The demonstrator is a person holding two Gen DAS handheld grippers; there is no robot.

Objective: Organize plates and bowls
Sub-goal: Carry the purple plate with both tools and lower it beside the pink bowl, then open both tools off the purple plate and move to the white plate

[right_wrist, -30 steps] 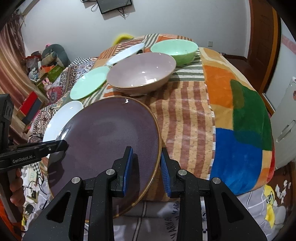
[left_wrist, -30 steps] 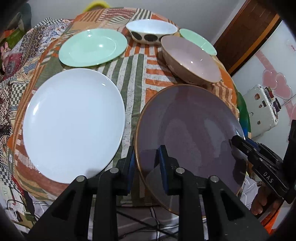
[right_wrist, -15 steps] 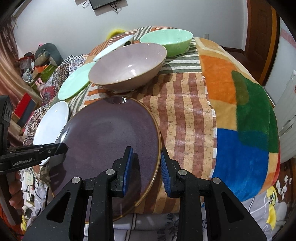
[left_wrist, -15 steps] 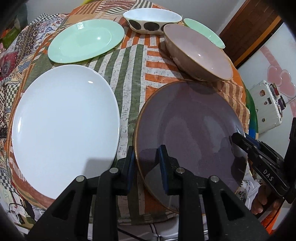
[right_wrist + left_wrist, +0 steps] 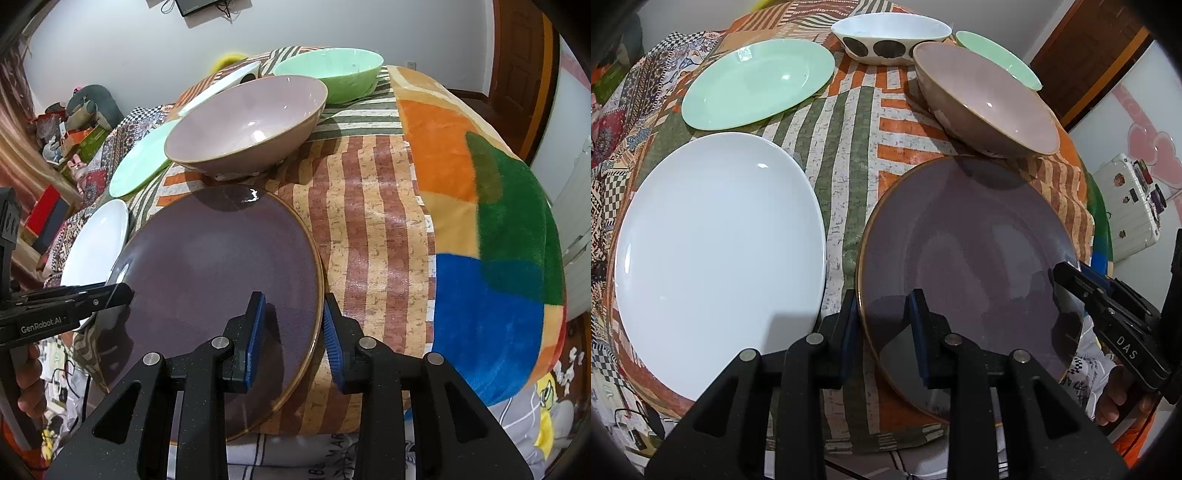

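Observation:
A large dark purple plate (image 5: 964, 258) with a brown rim lies at the table's near edge; it also shows in the right wrist view (image 5: 221, 280). My left gripper (image 5: 884, 325) is shut on its near left rim. My right gripper (image 5: 291, 332) is shut on its right rim, and shows in the left wrist view (image 5: 1082, 284). A white plate (image 5: 716, 251) lies to the left, a mint plate (image 5: 757, 83) behind it. A mauve bowl (image 5: 990, 99) sits just behind the purple plate, then a spotted white bowl (image 5: 890, 37) and a green bowl (image 5: 332, 74).
The round table carries a patterned striped cloth (image 5: 857, 147) and a bright patchwork blanket (image 5: 480, 221) on its right side. A white case (image 5: 1130, 206) stands on the floor at right. Clutter (image 5: 66, 125) lies by the far left wall.
Both grippers have moved forward over the table with the purple plate held between them; its far rim now sits close under the mauve bowl. The other dishes have not moved.

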